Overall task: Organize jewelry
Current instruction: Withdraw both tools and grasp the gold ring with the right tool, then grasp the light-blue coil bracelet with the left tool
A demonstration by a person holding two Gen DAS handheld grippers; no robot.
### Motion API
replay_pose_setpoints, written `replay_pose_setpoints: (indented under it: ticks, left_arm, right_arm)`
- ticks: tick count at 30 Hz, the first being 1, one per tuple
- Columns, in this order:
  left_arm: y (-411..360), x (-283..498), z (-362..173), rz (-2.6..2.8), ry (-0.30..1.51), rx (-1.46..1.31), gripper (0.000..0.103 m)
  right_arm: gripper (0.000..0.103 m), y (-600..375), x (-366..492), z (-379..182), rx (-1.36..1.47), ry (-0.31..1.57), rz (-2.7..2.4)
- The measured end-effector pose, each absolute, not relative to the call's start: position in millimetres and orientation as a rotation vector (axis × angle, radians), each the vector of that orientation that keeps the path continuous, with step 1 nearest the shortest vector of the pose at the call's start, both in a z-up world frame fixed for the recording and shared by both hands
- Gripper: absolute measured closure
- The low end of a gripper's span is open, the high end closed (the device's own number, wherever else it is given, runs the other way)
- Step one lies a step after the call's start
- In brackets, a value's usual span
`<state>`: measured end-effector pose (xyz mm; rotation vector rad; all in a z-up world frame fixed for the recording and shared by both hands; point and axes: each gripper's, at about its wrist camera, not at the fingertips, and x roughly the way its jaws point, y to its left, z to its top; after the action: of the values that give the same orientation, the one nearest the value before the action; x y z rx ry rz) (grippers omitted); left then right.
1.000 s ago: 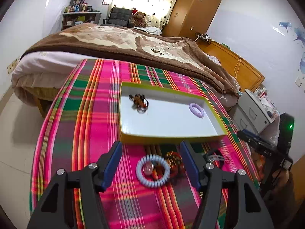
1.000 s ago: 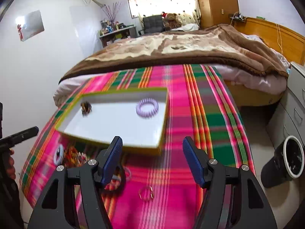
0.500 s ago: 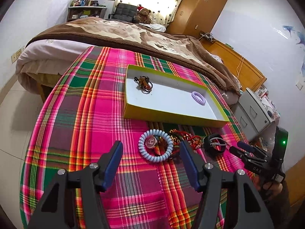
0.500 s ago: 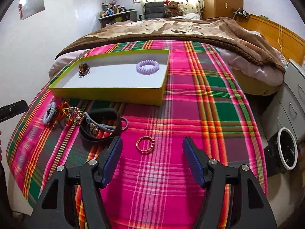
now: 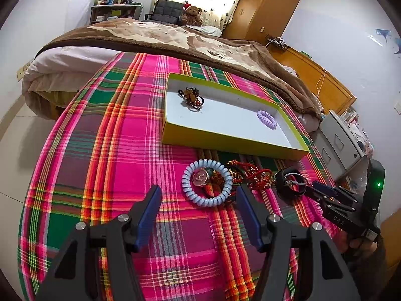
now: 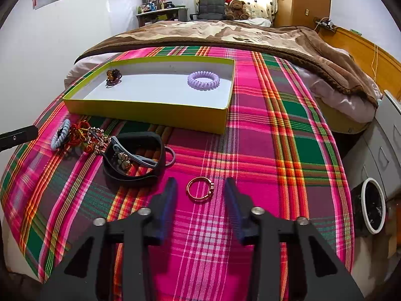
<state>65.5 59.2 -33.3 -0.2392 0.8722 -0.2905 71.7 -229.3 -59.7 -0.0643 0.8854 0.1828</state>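
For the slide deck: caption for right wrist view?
Open right tool straddles a copper-coloured metal ring on the plaid tablecloth, near the yellow-walled tray.

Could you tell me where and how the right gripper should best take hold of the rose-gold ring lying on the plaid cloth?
The rose-gold ring lies flat just ahead of the open right gripper, clear of the black band. I would come straight down from above and close the fingers across the hoop, on its plain left and right sides. The small beaded cluster at its right rim looks less even to pinch.
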Motion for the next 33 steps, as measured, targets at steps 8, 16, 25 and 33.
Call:
replay_pose_setpoints:
  ticks: [8,16,25,33]
  left_arm:
    - [61,67,-37,-0.255,0.883,-0.234,0.039]
    - [57,71,-40,-0.267,0.89,-0.223,0.039]
    - [59,80,-48,-0.177,0.92,-0.122,0.044]
    - [47,88,-51,-0.186,0.942,-0.045,0.045]
  right_arm:
    - [0.079,-224,71,-60,-0.081,0.882,0.192]
    - [0.079,-230,69,-58,-0.051,0.867,0.181]
    - [0.079,-238,67,-49,-0.008,0.84,0.172]
    - [0.079,-241,65,-45,0.012,0.824,0.176]
